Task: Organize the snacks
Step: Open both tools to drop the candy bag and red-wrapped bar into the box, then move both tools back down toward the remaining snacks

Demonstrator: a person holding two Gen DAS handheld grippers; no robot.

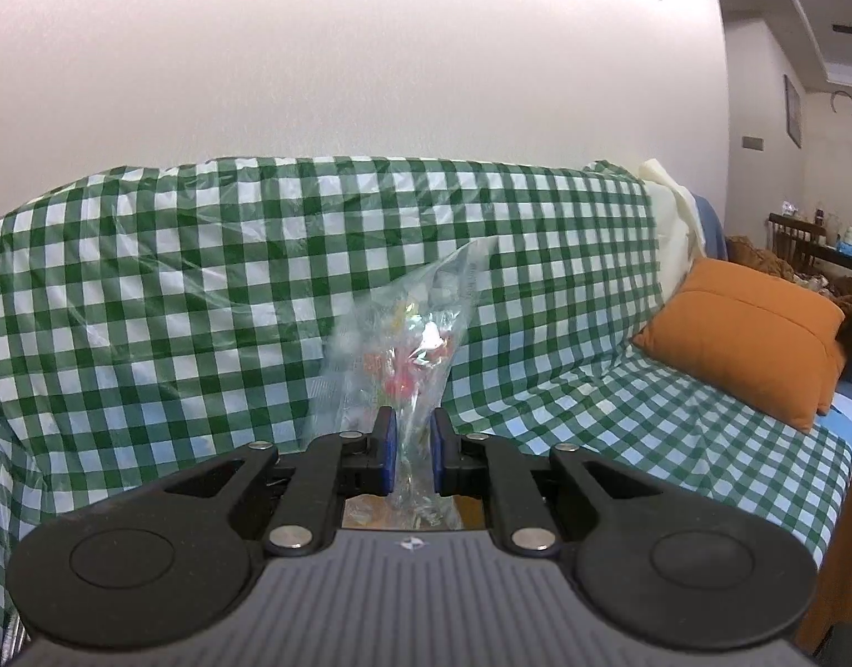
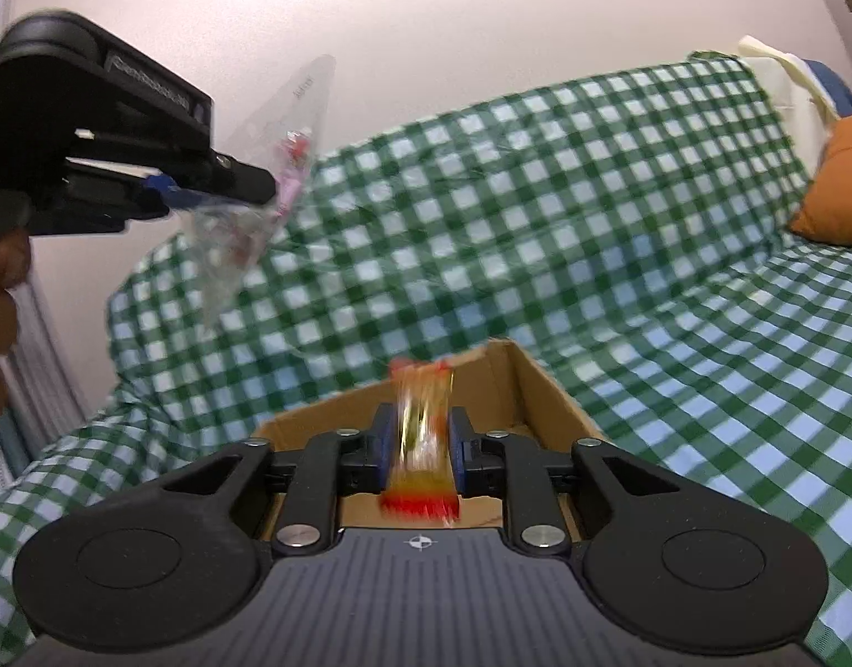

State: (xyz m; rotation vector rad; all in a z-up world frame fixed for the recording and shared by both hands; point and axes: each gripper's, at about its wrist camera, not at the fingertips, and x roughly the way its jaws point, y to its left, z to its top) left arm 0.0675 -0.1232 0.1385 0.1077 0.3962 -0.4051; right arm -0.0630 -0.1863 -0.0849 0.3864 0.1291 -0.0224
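Observation:
My left gripper is shut on a clear plastic bag of small colourful snacks, held up in the air in front of the sofa back. The same gripper and bag show at the upper left of the right wrist view. My right gripper is shut on a yellow snack packet with red ends, held just above an open cardboard box that sits on the sofa seat. The packet is blurred.
A sofa covered with green-and-white checked cloth fills both views. An orange cushion lies at the sofa's right end; it also shows in the right wrist view. A white wall stands behind.

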